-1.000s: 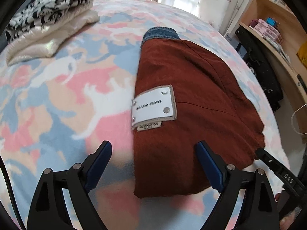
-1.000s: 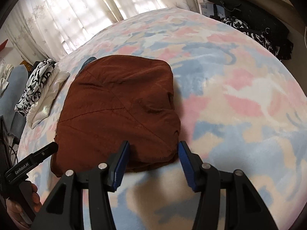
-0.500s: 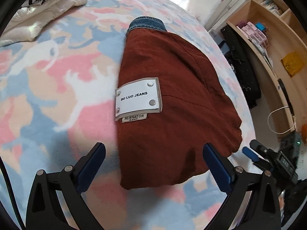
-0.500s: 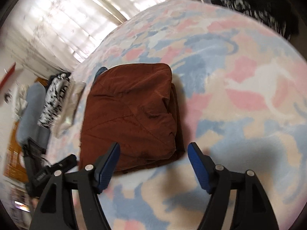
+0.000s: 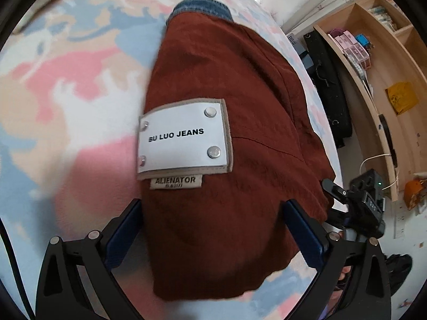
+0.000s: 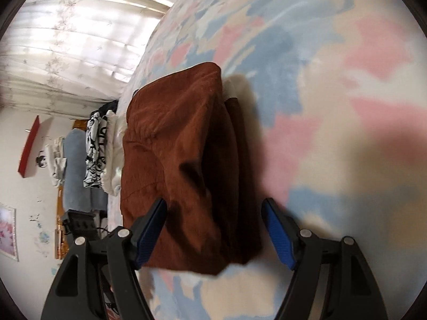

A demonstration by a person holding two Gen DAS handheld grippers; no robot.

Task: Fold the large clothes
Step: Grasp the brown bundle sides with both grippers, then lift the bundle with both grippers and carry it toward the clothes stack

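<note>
Both claws have closed in since a second ago: left claw (image 5: 210,229) and right claw (image 6: 213,229) gape around folded rust garment (image 5: 226,80) on bed (image 5: 66,80); folding looks done, only moving it left.

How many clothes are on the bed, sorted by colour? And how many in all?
Brown: 1, the folded jeans between both open grippers, the left and the right.
Black-and-white: 1, a patterned garment.
White: 1, a garment beside it.
Total: 3 that can be told apart.
</note>
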